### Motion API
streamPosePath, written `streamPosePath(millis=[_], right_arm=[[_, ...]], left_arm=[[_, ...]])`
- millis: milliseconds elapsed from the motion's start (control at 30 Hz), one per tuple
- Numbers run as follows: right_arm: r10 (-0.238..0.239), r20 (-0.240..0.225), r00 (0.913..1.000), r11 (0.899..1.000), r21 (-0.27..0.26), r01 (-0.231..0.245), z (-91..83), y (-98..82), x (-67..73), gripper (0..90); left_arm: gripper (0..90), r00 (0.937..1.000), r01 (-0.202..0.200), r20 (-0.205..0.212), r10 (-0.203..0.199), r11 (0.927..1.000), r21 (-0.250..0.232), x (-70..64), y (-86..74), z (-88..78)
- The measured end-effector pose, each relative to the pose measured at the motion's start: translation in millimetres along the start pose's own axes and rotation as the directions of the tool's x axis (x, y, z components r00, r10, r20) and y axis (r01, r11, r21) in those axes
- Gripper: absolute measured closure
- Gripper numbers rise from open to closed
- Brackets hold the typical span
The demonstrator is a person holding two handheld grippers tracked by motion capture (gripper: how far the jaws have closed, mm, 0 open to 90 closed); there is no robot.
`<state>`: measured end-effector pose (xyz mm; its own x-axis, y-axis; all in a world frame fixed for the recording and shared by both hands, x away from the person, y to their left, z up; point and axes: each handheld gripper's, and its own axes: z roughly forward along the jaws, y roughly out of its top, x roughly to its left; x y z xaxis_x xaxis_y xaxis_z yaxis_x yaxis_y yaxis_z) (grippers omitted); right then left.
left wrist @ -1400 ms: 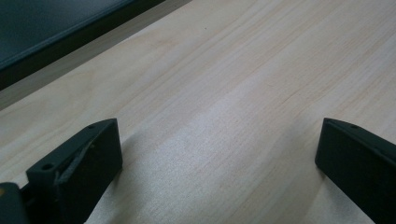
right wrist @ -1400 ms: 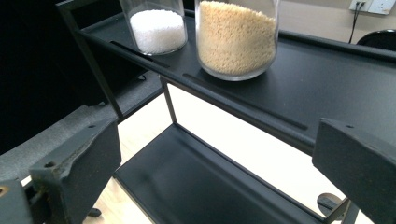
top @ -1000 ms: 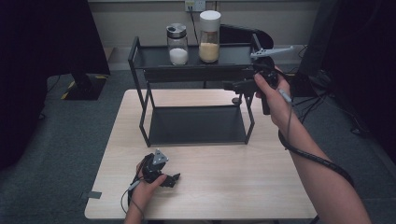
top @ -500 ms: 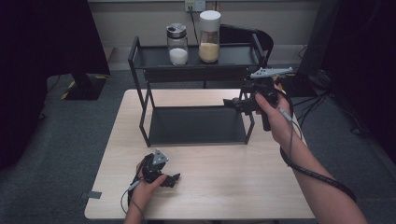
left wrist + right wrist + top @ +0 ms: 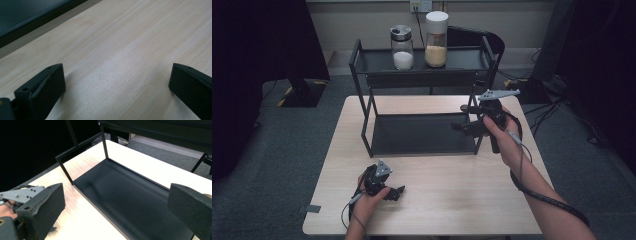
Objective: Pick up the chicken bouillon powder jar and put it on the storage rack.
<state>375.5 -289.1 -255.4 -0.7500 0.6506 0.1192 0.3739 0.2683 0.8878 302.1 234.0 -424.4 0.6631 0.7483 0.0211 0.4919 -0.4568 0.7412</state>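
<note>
A black two-tier rack [image 5: 367, 122] stands on the wooden table [image 5: 452, 200]. Its top shelf carries a silver-lidded jar of white grains [image 5: 402, 47] and a taller white-lidded jar of yellowish grains [image 5: 436, 40]. My right gripper [image 5: 460, 128] is held in the air at the rack's right end, level with the lower shelf [image 5: 130, 202], jaws wide open and empty [image 5: 115, 202]. My left gripper [image 5: 397, 192] rests low over the table's front left, open with bare wood between its jaws [image 5: 115, 82].
The rack's front posts [image 5: 66, 172] and bottom rim [image 5: 37, 21] stand close to both grippers. The left gripper's grey plate [image 5: 22, 193] shows in the right gripper view. Dark carpet, cables and a chair [image 5: 477, 37] lie beyond the table.
My right gripper has come down and toward the front from beside the top shelf's right end to the lower shelf's level. The left gripper has stayed put.
</note>
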Motion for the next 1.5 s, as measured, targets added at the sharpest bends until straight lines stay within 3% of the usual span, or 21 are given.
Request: streamPosePath(millis=[833,1500], right_arm=[[0.045,-0.035,0.9984,0.998,0.045,-0.043,23.0,-54.6,-7.8,0.8],[0.049,-0.046,0.9978,0.993,0.107,-0.043,36.5,-99.1,-13.5,1.1]], left_arm=[[0.0,1.0,-0.003,0.0,0.003,1.0,0.002,0.2,0.3,-0.1],[0.0,1.0,-0.002,0.0,0.002,1.0,0.002,0.2,0.2,-0.1]])
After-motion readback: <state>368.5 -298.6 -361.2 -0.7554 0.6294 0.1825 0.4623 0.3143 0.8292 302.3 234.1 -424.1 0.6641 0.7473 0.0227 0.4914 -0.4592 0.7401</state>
